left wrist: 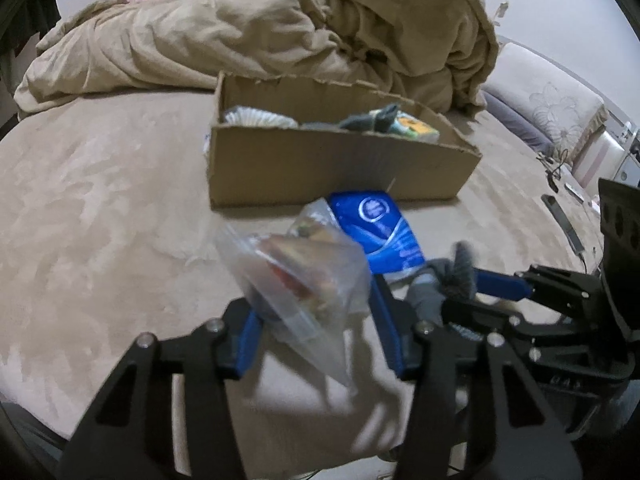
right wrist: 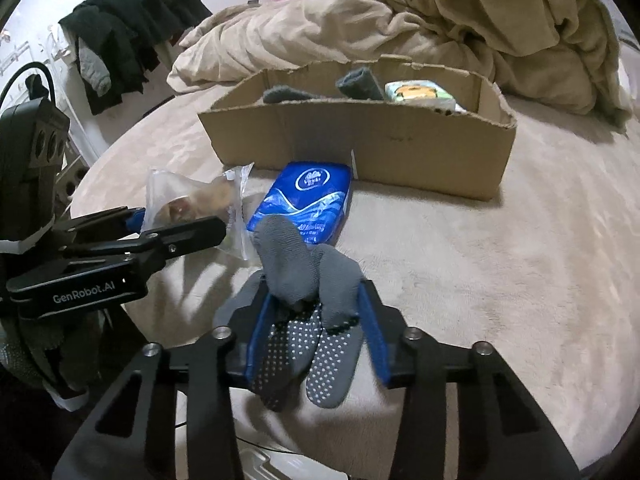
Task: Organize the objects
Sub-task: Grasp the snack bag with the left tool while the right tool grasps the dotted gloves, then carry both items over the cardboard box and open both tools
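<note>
My left gripper (left wrist: 314, 300) is shut on a clear plastic bag of snacks (left wrist: 304, 272) and holds it above the bed; the bag also shows in the right wrist view (right wrist: 192, 200). My right gripper (right wrist: 316, 304) is shut on a pair of grey socks with white grip dots (right wrist: 308, 276), also seen in the left wrist view (left wrist: 444, 276). A blue tissue pack (right wrist: 308, 200) lies on the bed in front of an open cardboard box (right wrist: 360, 140) that holds grey socks (right wrist: 356, 82) and a small printed pack (right wrist: 420, 94).
A crumpled beige duvet (left wrist: 240, 40) lies behind the box. Dark clothes (right wrist: 128, 32) hang at the left wall. A dark remote-like object (left wrist: 562, 220) lies at the bed's right side. Beige bed surface (right wrist: 520, 260) spreads around.
</note>
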Available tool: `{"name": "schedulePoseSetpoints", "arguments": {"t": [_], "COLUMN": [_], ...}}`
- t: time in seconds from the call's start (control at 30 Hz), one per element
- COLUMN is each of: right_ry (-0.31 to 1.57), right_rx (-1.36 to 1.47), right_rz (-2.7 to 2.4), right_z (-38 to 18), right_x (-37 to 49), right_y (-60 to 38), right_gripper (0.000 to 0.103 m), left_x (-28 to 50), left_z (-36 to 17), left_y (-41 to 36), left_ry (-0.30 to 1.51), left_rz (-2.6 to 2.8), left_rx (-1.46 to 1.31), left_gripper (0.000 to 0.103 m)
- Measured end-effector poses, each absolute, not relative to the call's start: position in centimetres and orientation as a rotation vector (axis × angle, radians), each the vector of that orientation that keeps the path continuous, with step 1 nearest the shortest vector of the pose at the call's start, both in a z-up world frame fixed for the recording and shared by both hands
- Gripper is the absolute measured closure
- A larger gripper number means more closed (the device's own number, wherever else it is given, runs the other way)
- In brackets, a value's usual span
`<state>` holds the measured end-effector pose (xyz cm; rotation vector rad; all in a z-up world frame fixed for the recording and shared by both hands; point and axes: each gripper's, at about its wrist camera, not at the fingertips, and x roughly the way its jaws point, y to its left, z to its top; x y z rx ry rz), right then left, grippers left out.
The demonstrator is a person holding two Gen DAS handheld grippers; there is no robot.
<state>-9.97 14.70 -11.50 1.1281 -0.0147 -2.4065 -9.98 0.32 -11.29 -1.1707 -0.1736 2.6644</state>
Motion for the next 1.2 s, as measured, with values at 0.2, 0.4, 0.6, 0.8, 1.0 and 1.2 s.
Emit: {"name": "schedulePoseSetpoints", "arguments": {"t": [0.2, 0.4, 0.6, 0.8, 1.0, 1.2], "right_ry": [-0.033, -0.037, -0.050, -0.042, -0.029, -0.037], "right_rx": [1.078, 1.039, 0.963, 0.877, 0.809, 0.745], "right_rz": [-2.440, -2.453, -2.501, -2.540, -2.556, -2.568], "right_z": [-10.1, -8.8, -6.1, -3.2, -0.9, 0.9], "right_x": [-9.3, -8.7, -8.0, -7.5, -7.6, -8.1], "right_y": [15.4, 15.5, 16.7, 17.3, 17.4, 17.6], "right_gripper": [0.079, 0.079, 0.079, 0.079, 0.079, 0.079], "left_x": [-8.7, -7.9, -7.0, -6.3, -6.4, -6.8], "left_z": [-9.5, -8.3, -6.9, -4.6, -1.9, 0.2], "left_y": [-0.2, -0.6, -0.6, -0.6, -1.0, -1.7], "left_ry": [-0.179, -0.181, -0.174, -0.176, -0.177, -0.173], "left_rz": [2.724, 2.741, 2.763, 2.773, 2.787, 2.809], "left_rx": [-1.094, -1.063, -1.012, -0.946, -0.886, -0.819], "left_gripper": [0.056, 0.060, 0.060, 0.060, 0.060, 0.060]}}
